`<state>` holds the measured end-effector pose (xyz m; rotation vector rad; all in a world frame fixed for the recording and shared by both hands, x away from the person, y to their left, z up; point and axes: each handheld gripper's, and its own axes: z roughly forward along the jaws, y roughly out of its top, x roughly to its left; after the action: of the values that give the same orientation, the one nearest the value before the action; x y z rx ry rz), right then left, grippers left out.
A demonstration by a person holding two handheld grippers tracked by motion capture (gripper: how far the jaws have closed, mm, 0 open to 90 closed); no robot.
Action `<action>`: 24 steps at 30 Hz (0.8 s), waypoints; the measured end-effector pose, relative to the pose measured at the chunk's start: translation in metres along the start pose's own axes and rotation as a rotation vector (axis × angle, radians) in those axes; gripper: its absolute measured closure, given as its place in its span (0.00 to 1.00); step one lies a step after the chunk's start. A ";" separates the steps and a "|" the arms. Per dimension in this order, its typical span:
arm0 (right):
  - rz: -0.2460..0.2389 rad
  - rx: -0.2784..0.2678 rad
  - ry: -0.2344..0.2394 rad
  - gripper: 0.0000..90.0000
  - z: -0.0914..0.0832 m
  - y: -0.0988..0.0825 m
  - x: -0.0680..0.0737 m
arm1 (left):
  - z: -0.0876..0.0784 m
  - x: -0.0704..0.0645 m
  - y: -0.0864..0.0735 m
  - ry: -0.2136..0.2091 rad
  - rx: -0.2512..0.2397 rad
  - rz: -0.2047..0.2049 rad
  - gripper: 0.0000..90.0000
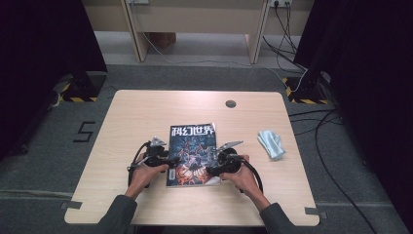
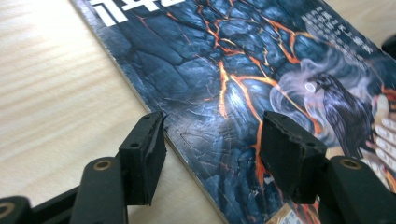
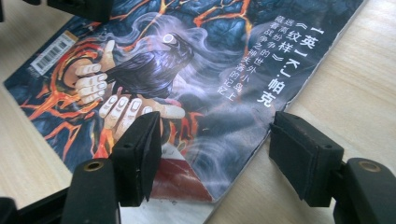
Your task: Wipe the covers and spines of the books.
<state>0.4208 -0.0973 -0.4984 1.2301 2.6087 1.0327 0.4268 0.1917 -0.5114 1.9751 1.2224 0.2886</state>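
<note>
Both grippers, left and right, straddle the magazine edges with spread jaws; closing may crease the cover.

Even overhead light brightens the table at centre frame in the high view; the left and right edges are black. In the gripper views the glossy magazine shows pale glare, and the jaws at the bottom look soft
</note>
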 end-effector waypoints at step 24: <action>0.128 -0.108 -0.300 0.39 -0.094 -0.023 -0.095 | -0.050 -0.015 -0.043 -0.036 0.010 0.049 0.34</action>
<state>0.4385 -0.2263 -0.4588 1.4172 2.2474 0.9120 0.3630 0.2139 -0.5056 2.0127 1.1560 0.2710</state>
